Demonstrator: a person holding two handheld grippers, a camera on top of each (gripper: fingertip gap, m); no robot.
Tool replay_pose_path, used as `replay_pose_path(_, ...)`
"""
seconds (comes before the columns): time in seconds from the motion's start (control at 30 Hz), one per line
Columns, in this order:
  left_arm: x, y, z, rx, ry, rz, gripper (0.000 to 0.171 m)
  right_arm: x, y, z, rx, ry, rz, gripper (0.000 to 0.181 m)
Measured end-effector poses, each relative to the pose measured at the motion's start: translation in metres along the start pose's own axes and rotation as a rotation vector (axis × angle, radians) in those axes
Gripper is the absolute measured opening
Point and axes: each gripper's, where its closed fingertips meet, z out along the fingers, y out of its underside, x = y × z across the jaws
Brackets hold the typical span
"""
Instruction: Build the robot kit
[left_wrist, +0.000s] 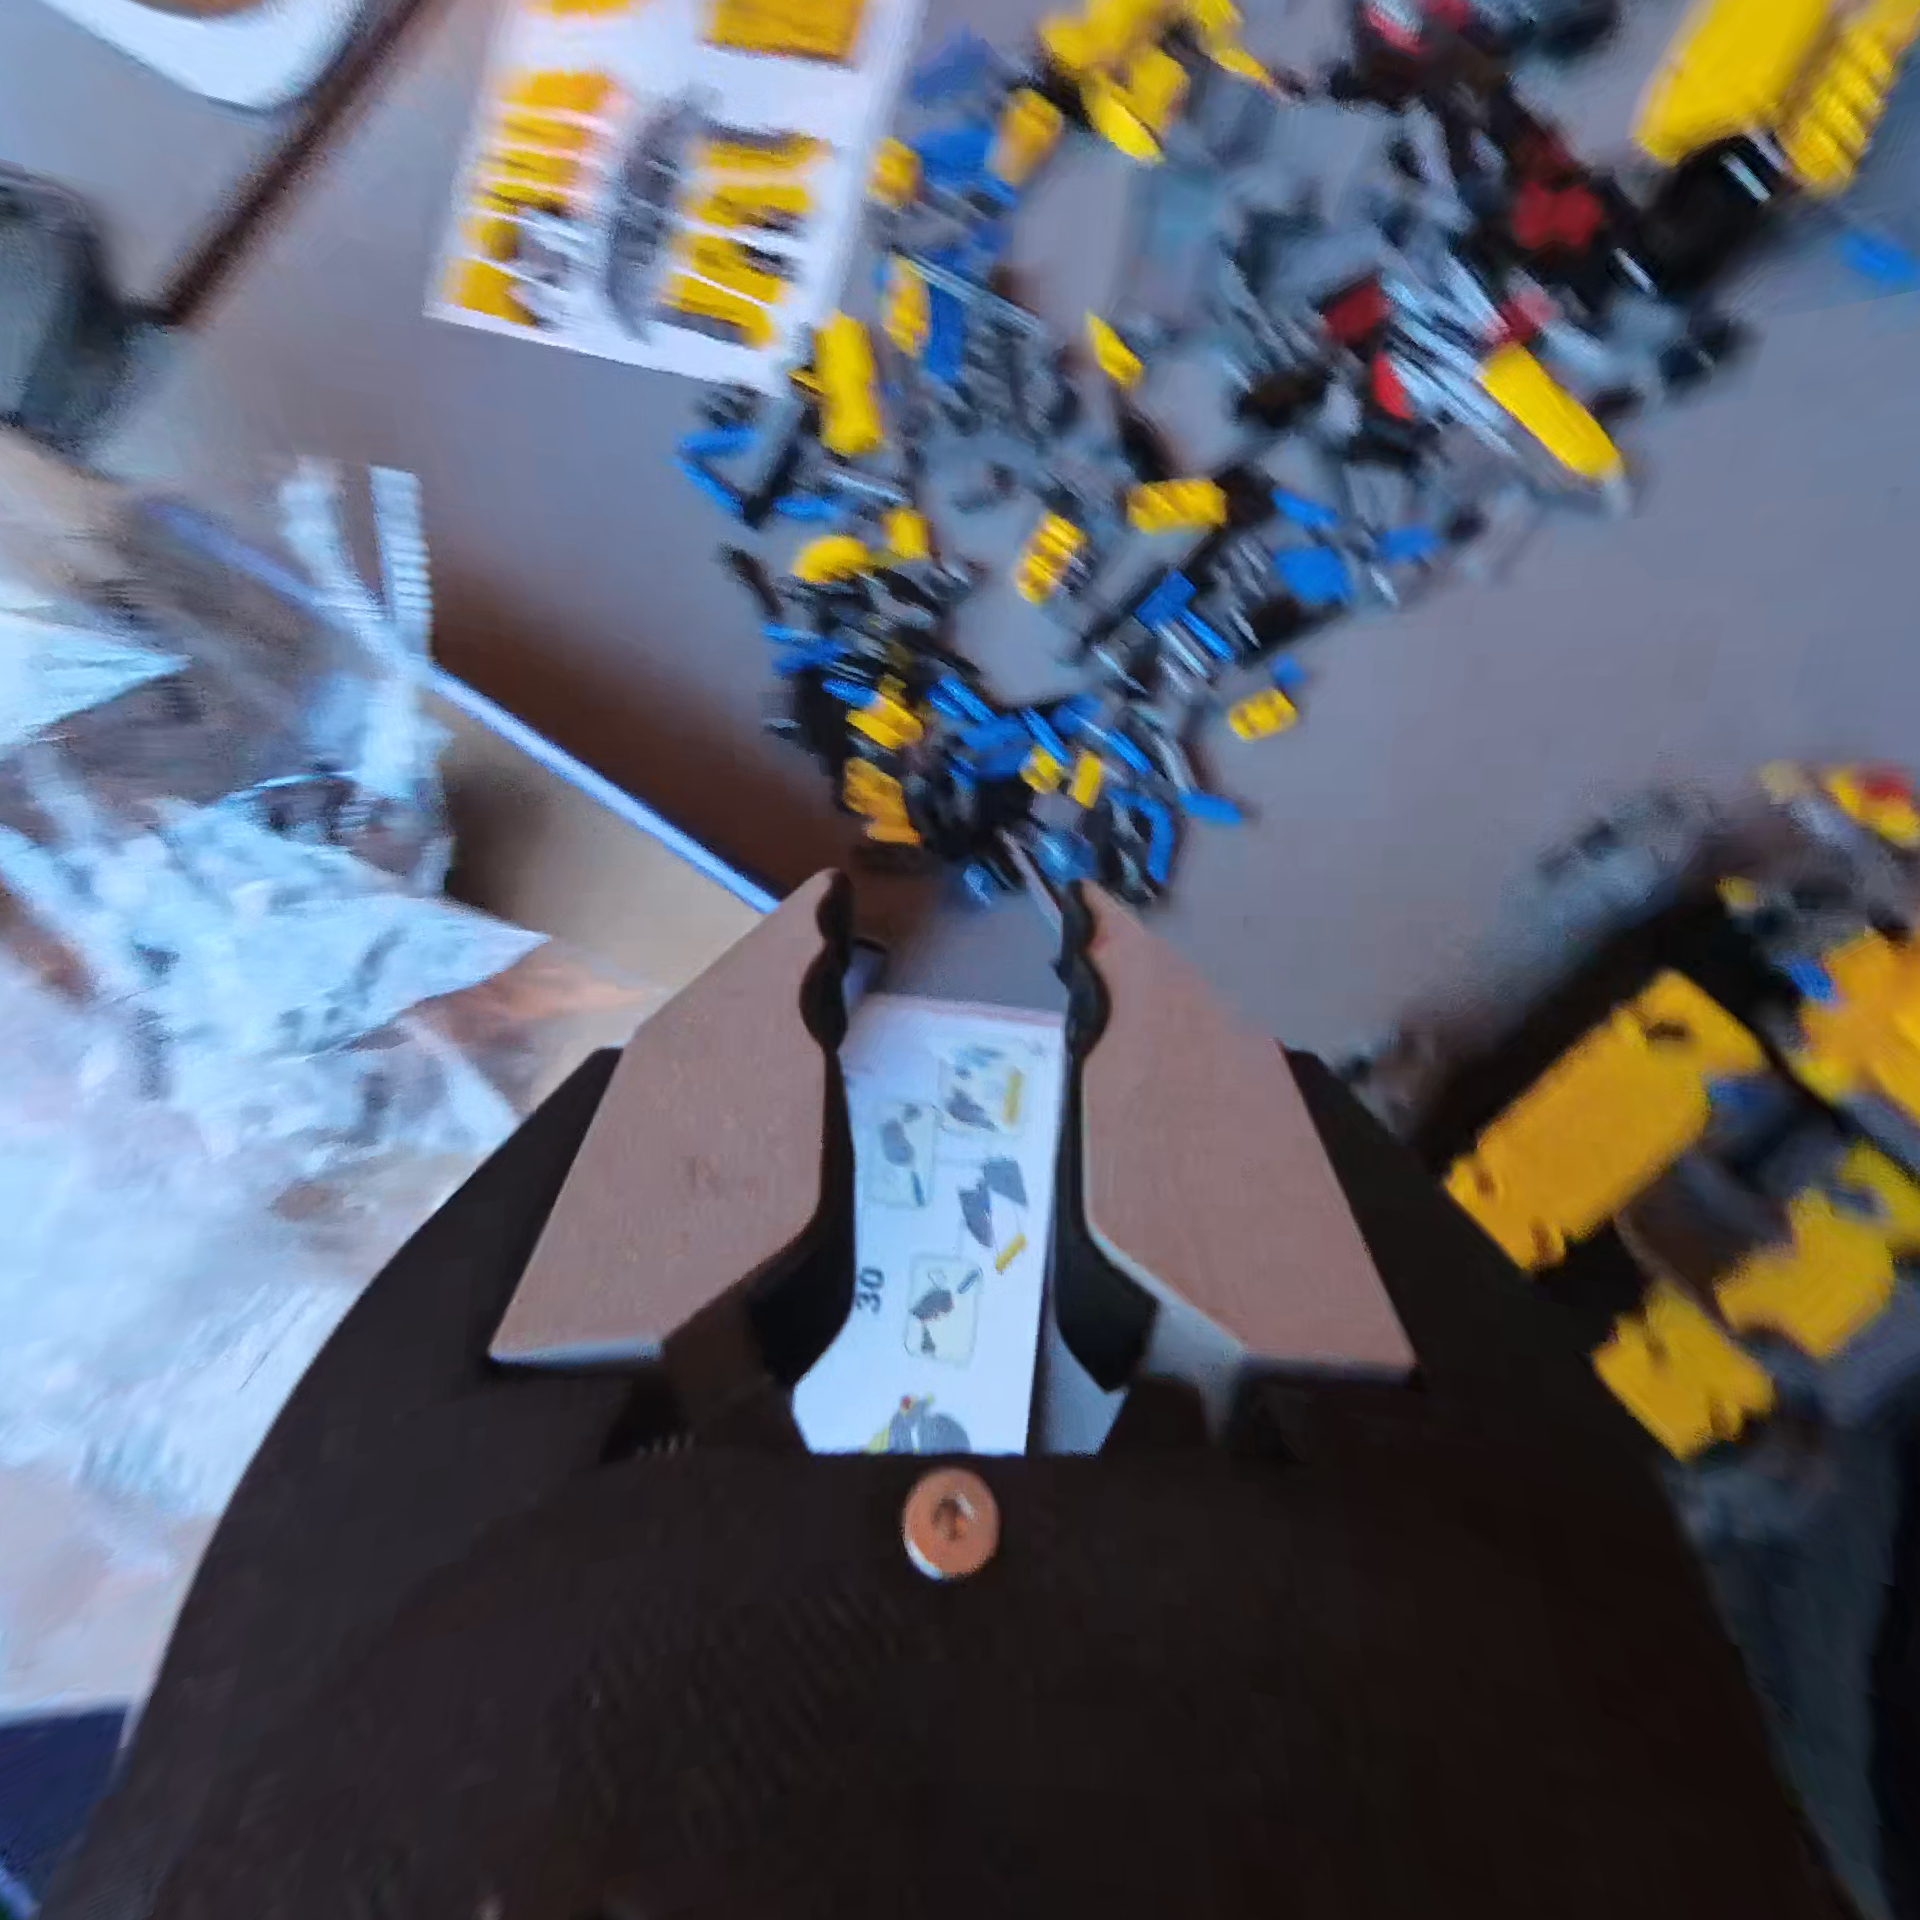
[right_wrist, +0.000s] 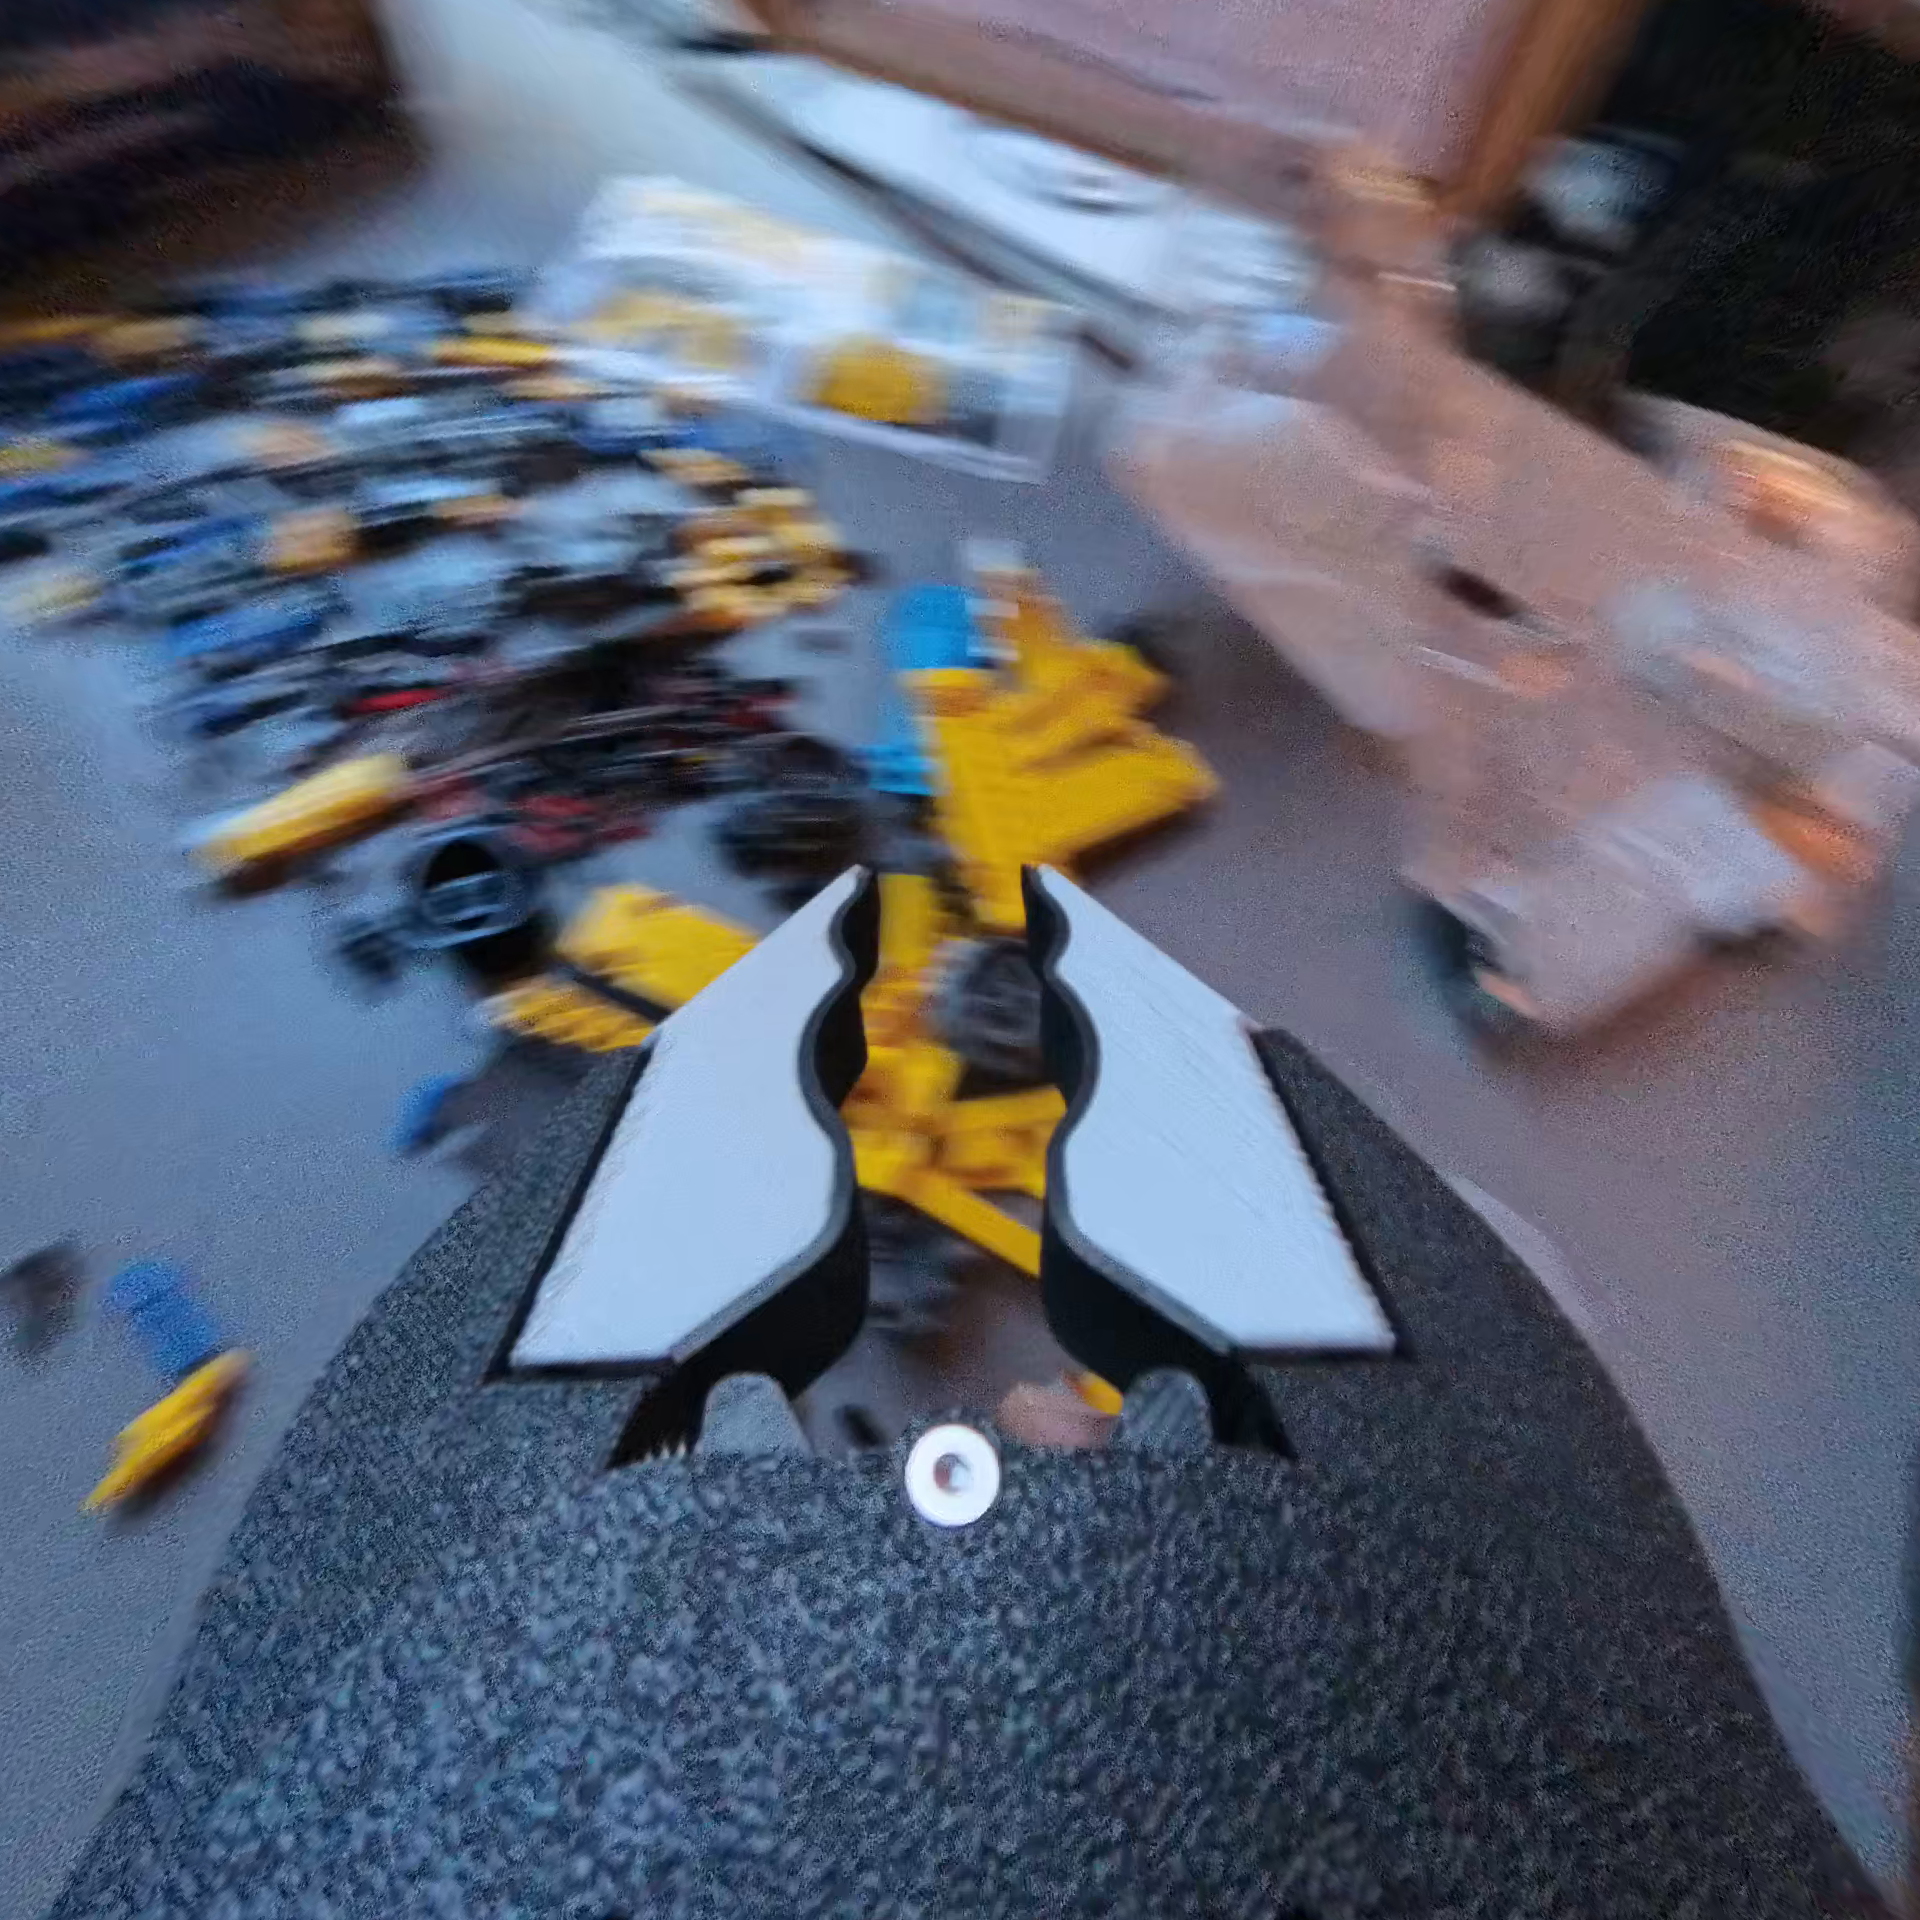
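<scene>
1. Building-brick pile (left_wrist: 1039, 623) is lying on the desk (left_wrist: 1507, 779), just ahead of the left gripper (left_wrist: 961, 904), jaws apart, gripping nothing.
2. Right gripper (right_wrist: 951, 883) is hovering, jaws apart and empty, over a yellow model (right_wrist: 997, 790), lower centre.

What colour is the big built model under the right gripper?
Mostly yellow model, seen between the open right gripper fingers; right wrist view shows it best.
</scene>
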Motion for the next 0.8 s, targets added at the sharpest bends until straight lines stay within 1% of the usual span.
replay_pose_path(0.03,-0.009,-0.009,-0.002,0.031,-0.072,-0.041,0.034,0.029,-0.003,-0.008,0.043,0.109,0.073,0.03)
replay_pose_path(0.07,-0.013,-0.017,-0.004,0.064,-0.114,-0.064,0.032,0.049,-0.01,-0.02,0.112,0.171,0.139,0.033)
replay_pose_path(0.13,-0.006,-0.022,-0.004,0.078,-0.101,-0.037,0.032,0.076,-0.023,-0.045,0.245,0.228,0.229,0.032)
replay_pose_path(0.17,0.001,-0.02,-0.001,0.064,-0.072,-0.022,0.031,0.083,-0.025,-0.054,0.279,0.231,0.246,0.029)
replay_pose_path(0.2,0.007,-0.017,0.003,0.044,-0.038,-0.018,0.028,0.086,-0.024,-0.059,0.285,0.213,0.244,0.022)
replay_pose_path(0.23,0.01,-0.014,0.006,0.032,-0.014,-0.023,0.027,0.087,-0.018,-0.059,0.263,0.193,0.236,0.012)
replay_pose_path(0.27,0.013,-0.01,0.01,0.019,0.008,-0.029,0.024,0.091,-0.01,-0.058,0.225,0.194,0.235,0.006)
replay_pose_path(0.3,0.016,-0.004,0.014,0.0,0.041,-0.038,0.021,0.096,-0.003,-0.056,0.191,0.206,0.238,0.008)
replay_pose_path(0.33,0.019,0.001,0.017,-0.012,0.073,-0.057,0.023,0.099,0.001,-0.056,0.174,0.216,0.237,0.011)
replay_pose_path(0.37,0.019,0.004,0.019,-0.009,0.083,-0.084,0.023,0.102,0.002,-0.057,0.17,0.222,0.235,0.01)
replay_pose_path(0.43,0.013,0.008,0.02,0.016,0.058,-0.12,0.024,0.102,0.005,-0.056,0.158,0.213,0.242,0.009)
replay_pose_path(0.53,0.009,0.019,0.022,0.037,0.041,-0.17,0.024,0.098,0.012,-0.047,0.116,0.183,0.258,0.022)
replay_pose_path(0.67,0.012,0.035,0.022,0.08,0.026,-0.224,0.023,0.09,0.012,-0.042,0.103,0.161,0.235,0.022)
replay_pose_path(0.73,0.017,0.042,0.022,0.108,0.026,-0.244,0.022,0.082,0.011,-0.039,0.099,0.118,0.231,0.022)
replay_pose_path(0.8,0.022,0.046,0.024,0.141,0.023,-0.252,0.021,0.064,0.008,-0.033,0.1,0.018,0.209,0.018)
